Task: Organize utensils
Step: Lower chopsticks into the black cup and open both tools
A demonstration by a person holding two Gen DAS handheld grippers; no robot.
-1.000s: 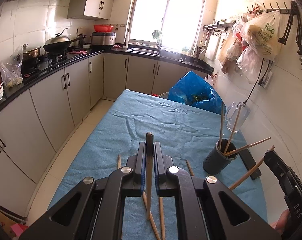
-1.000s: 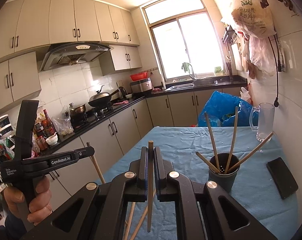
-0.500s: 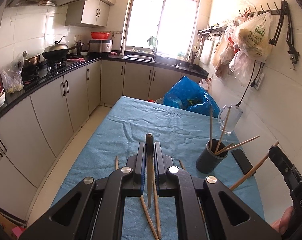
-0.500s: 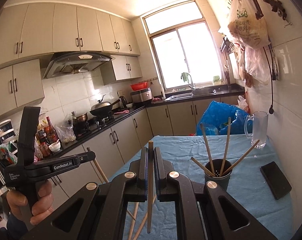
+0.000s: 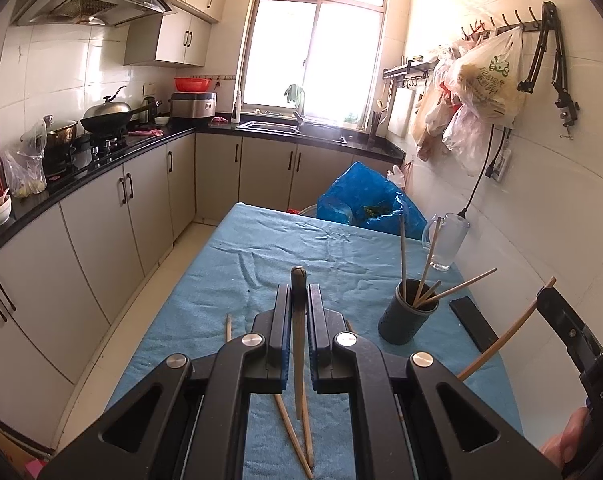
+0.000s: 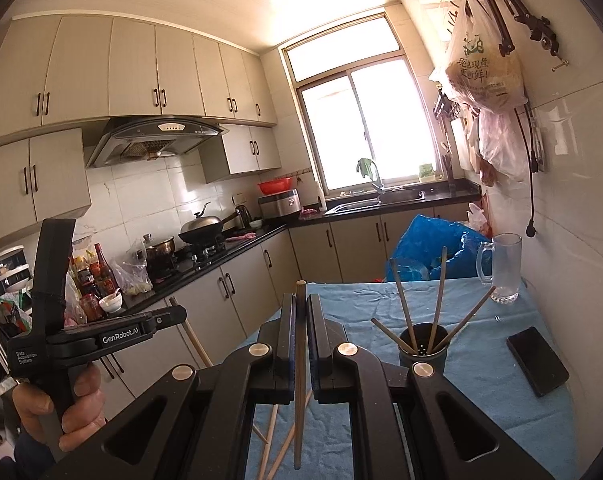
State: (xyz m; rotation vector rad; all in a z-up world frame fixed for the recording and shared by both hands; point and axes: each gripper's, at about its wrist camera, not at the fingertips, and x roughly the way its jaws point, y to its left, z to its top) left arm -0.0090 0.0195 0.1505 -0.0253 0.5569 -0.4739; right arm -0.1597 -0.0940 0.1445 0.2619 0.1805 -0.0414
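My left gripper [image 5: 299, 289] is shut on a dark brown chopstick [image 5: 298, 344] that stands upright between its pads, above the blue cloth of the table [image 5: 261, 264]. My right gripper [image 6: 300, 300] is shut on a lighter chopstick [image 6: 299, 392], also upright. A dark grey holder [image 5: 407, 318] with several chopsticks stands ahead to the right, apart from both grippers; the right wrist view shows the holder [image 6: 423, 354] too. Loose chopsticks [image 5: 289, 428] lie on the cloth under the grippers. At the left of the right wrist view, a hand [image 6: 77, 400] holds the left gripper [image 6: 179, 314].
A glass mug [image 5: 447, 240] and a black phone [image 5: 471, 322] lie by the right wall beyond the holder. A blue plastic bag [image 5: 361, 200] sits past the table's far end. Cabinets and a dark counter [image 5: 101, 156] run along the left, across a floor aisle.
Both grippers have drawn back and risen a little, so the holder and the table look farther away. Each keeps its chopstick.
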